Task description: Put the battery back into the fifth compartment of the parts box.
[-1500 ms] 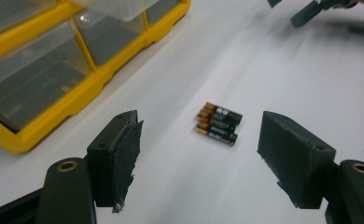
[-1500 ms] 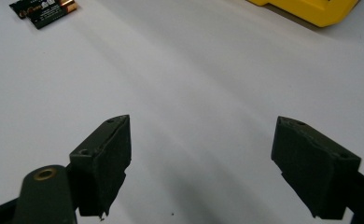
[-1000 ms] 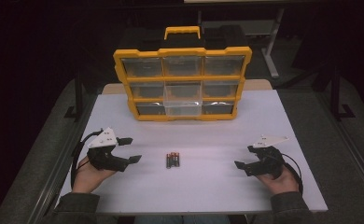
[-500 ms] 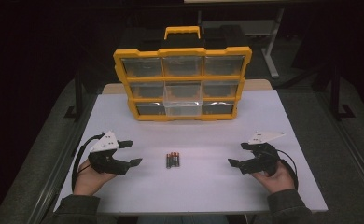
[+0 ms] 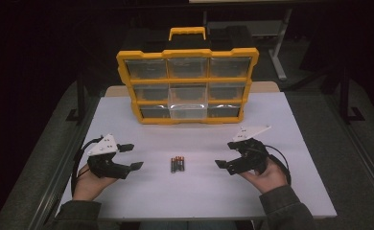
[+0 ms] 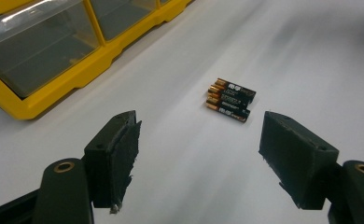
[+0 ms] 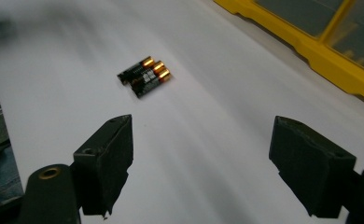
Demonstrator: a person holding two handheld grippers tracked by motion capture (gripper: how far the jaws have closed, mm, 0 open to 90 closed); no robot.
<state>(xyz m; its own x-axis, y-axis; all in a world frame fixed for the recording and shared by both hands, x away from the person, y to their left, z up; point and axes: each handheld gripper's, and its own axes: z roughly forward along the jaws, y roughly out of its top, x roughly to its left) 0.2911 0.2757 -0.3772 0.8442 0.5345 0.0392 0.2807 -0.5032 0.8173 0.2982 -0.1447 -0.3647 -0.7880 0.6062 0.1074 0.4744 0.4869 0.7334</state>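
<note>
Item: batteries (image 5: 177, 164), a small row of three, black with copper-coloured ends, lying side by side flat on the white tabletop (image 5: 281, 191), midway between the two hands and touching neither.

Change noted: against the high view of a second ago, the right gripper (image 5: 228, 155) stands higher off the tabletop and closer in toward the batteries. The left gripper (image 5: 130, 156) keeps its place at the left of the sheet. Batteries unmoved.

Reading: the right hand appears to be opening the approach for a pick-up; the grasp itself is not yet begun.

Fingers, right (image 7: 106, 163): spread wide, nothing between them, batteries ahead and off to the left in the right gripper view. Fingers, left (image 6: 115, 158): spread wide, nothing held, batteries ahead between the two pads' lines in the left gripper view.

Surroundings: yellow organizer case (image 5: 187, 86) with clear compartments and a carry handle, standing upright at the far side of the tabletop, well apart from the batteries; drawers look shut.

Obstructions: none between either gripper and the batteries. Likely difficulty: the cells lie tight together and low, so lifting one alone may disturb its neighbours.
</note>
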